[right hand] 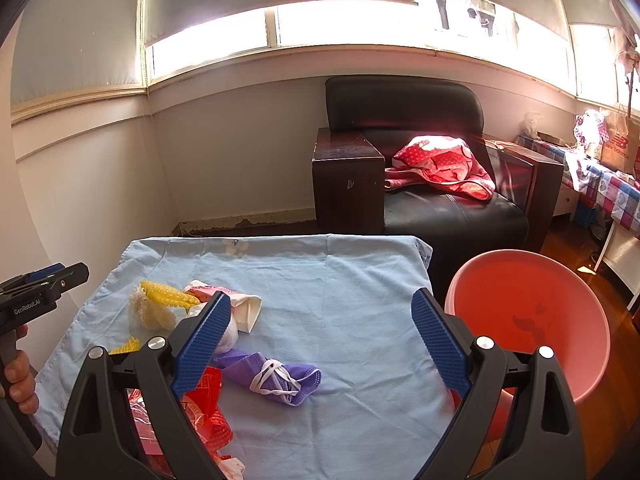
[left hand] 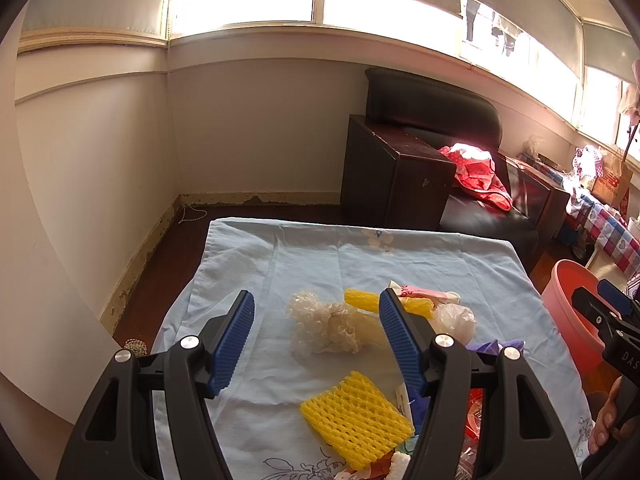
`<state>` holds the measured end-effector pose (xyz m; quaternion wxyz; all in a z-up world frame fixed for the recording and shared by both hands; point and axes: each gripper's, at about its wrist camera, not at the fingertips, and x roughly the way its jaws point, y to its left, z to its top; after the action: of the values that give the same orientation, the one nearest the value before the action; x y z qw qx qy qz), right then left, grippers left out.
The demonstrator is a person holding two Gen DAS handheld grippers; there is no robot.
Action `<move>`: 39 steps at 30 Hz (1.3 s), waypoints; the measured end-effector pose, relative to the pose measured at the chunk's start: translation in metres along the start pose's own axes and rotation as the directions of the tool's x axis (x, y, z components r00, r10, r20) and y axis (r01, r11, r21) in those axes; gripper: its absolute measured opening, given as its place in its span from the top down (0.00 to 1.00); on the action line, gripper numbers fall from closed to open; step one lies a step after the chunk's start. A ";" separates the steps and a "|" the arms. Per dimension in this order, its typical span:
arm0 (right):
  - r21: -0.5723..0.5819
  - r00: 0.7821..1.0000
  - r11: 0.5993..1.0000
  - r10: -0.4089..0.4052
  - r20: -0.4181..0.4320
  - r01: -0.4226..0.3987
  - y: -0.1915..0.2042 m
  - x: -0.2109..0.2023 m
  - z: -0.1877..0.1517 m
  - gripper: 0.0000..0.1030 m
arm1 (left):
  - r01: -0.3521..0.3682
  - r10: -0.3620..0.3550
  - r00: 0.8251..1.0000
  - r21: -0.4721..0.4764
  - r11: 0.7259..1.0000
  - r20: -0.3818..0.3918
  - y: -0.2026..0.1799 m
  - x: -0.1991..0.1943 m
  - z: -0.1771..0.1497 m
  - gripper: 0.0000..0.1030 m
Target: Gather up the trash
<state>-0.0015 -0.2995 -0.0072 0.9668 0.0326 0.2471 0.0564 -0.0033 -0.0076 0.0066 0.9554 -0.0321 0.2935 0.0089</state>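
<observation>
Left wrist view: left tongs (left hand: 316,336) level above table, jaws spread.

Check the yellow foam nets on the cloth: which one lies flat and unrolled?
The near yellow foam net, spread open as a flat rectangle just ahead of the left gripper. The far yellow foam net is bunched into a roll beside the clear crinkled wrap.

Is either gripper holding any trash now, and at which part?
Nothing is held. The left gripper and the right gripper are both open, above the trash on the blue cloth.
</observation>
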 end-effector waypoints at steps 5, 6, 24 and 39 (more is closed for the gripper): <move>0.003 1.000 1.000 0.001 0.002 -0.001 -0.001 -0.001 0.001 0.11 | 0.002 -0.002 1.000 0.005 1.000 -0.001 0.000 0.000 -0.001 0.37; 0.004 1.000 1.000 0.000 0.002 0.000 -0.001 -0.001 0.001 0.10 | 0.003 -0.003 1.000 0.006 1.000 -0.001 0.000 0.000 0.000 0.37; 0.023 1.000 1.000 -0.016 -0.001 0.016 -0.015 -0.009 -0.004 0.11 | 0.074 -0.073 0.997 0.020 0.997 -0.031 0.007 -0.011 -0.012 0.37; 0.018 0.998 0.999 0.041 -0.037 -0.041 -0.014 -0.018 -0.019 0.10 | 0.269 -0.261 0.961 0.098 0.958 -0.085 0.002 -0.053 -0.053 0.38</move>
<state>-0.0254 -0.3148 -0.0167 0.9604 0.0448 0.2648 0.0747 -0.0766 -0.0091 -0.0075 0.9372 -0.0195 0.3204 -0.1364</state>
